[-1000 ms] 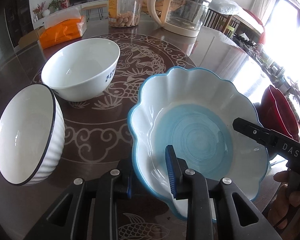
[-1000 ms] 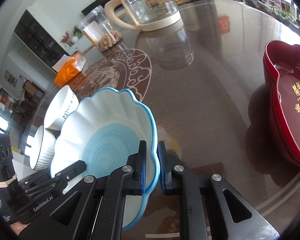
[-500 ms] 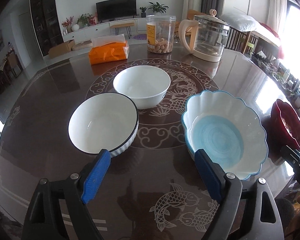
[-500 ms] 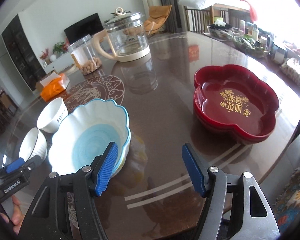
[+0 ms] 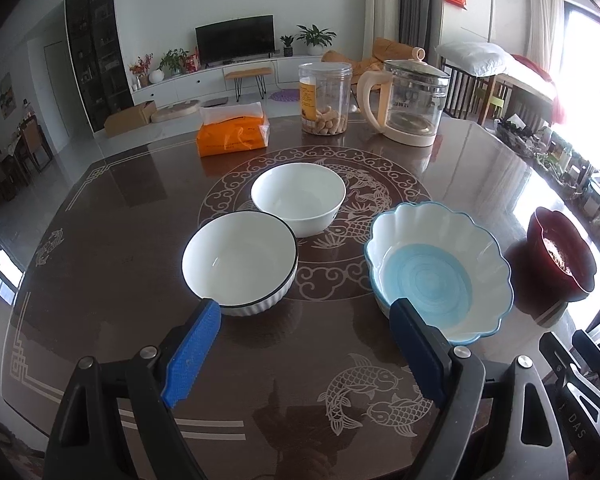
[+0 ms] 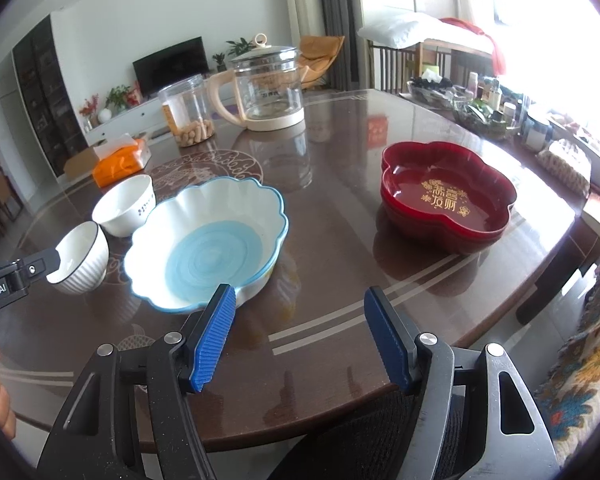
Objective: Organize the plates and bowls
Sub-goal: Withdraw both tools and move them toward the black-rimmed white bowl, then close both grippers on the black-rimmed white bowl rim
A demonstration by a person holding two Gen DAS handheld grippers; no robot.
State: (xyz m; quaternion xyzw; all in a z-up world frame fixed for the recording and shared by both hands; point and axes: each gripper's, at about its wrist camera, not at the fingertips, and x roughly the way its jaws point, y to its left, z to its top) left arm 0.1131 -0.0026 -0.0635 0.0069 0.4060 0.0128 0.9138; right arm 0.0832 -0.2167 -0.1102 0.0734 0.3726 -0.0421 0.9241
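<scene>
A scalloped blue-and-white bowl (image 5: 436, 272) (image 6: 208, 244) rests on the dark table. Left of it stand a ribbed white bowl with a black rim (image 5: 240, 264) (image 6: 80, 260) and a plain white bowl (image 5: 300, 200) (image 6: 124, 204). A red flower-shaped dish (image 6: 448, 196) (image 5: 560, 256) sits to the right. My left gripper (image 5: 304, 344) is open and empty, held back above the table's near edge. My right gripper (image 6: 304, 332) is open and empty, between the blue bowl and the red dish, nearer me.
At the back stand a glass kettle (image 5: 408, 104) (image 6: 268, 88), a clear jar of snacks (image 5: 326, 98) (image 6: 188, 112) and an orange tissue pack (image 5: 233, 135) (image 6: 120, 160). The table's near edge (image 6: 340, 412) is close below the right gripper. A chair with patterned cloth (image 6: 588, 380) is at right.
Both grippers let go of the blue scalloped bowl, opened wide and drew back toward me. The bowl now rests on the table.
</scene>
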